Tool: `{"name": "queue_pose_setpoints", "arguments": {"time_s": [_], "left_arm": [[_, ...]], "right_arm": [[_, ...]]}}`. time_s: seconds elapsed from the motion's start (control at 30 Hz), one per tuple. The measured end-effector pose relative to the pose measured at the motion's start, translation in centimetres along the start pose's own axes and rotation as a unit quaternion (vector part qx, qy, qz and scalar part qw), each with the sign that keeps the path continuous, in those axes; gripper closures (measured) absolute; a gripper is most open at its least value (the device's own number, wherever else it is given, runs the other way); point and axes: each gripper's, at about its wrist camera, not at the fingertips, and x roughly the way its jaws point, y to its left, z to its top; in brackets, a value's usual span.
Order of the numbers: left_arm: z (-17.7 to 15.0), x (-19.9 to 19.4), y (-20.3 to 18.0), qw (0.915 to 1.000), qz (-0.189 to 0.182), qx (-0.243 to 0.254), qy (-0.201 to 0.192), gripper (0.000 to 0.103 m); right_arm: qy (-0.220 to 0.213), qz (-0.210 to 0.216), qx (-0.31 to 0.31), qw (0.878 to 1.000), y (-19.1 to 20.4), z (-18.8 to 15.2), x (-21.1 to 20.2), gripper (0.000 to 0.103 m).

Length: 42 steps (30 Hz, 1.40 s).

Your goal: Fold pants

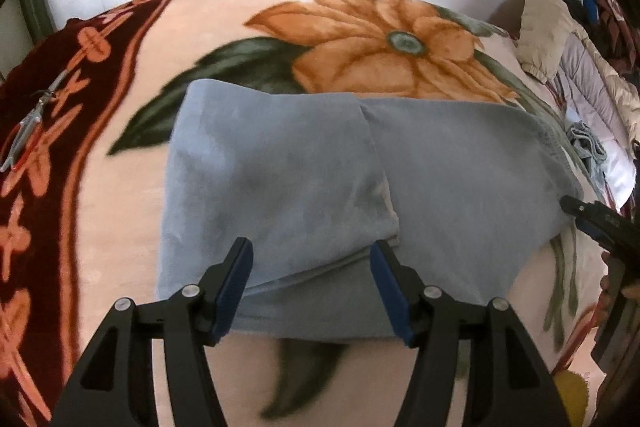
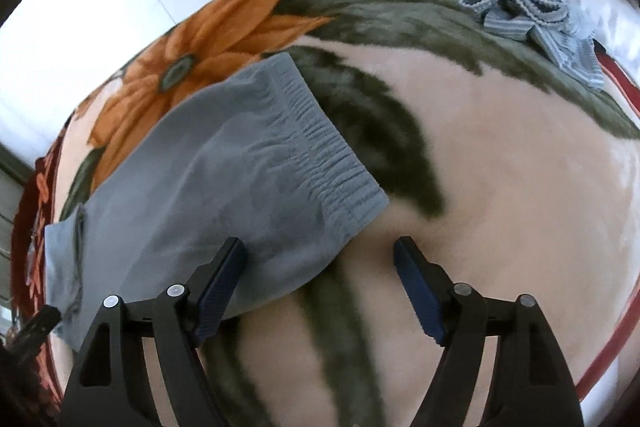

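Grey-blue pants [image 1: 320,187] lie folded on floral blanket [image 1: 120,219]. Left gripper [image 1: 312,259] jaws wide, empty, over the pants' near folded edge. Right gripper [image 2: 320,259] jaws wide, empty; elastic waistband [image 2: 320,147] at 11 o'clock, left pad [image 2: 224,275] over the fabric's edge.

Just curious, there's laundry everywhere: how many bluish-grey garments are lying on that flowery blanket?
2. The folded pants lie mid-blanket just in front of both grippers. A small crumpled striped knit piece sits near the blanket's far edge by the bedding pile. More could be buried in that pile.
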Motion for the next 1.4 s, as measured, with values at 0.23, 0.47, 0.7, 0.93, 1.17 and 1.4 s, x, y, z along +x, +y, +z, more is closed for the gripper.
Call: {"name": "queue_pose_setpoints", "arguments": {"time_s": [0.23,0.47,0.7,0.93,1.17,1.4], "left_arm": [[-0.6,-1.2,1.9,0.9998,0.009,-0.020,0.001,0.039],[-0.8,-2.4,4.2,0.9990,0.021,-0.038,-0.001,0.039],[-0.9,-3.4,6.2,0.9979,0.025,-0.059,-0.007,0.039],[-0.5,-4.4,7.2,0.9975,0.030,-0.062,-0.016,0.039],[-0.6,-4.6,8.3,0.9970,0.032,-0.068,-0.020,0.039],[-1.1,-3.9,9.1,0.9965,0.026,-0.079,-0.014,0.039]], "right_arm": [[-0.004,0.005,0.028,1.000,-0.2,1.0,-0.9,0.060],[-0.027,0.008,-0.002,1.000,1.2,1.9,-2.5,0.086],[-0.078,0.012,-0.105,0.991,7.2,2.6,-5.6,0.089],[-0.094,0.043,-0.171,0.980,12.6,2.0,-7.2,0.089],[-0.092,0.064,-0.285,0.952,18.7,-1.0,-7.2,0.089],[-0.067,0.090,-0.367,0.924,23.6,-5.4,-4.3,0.089]]}}
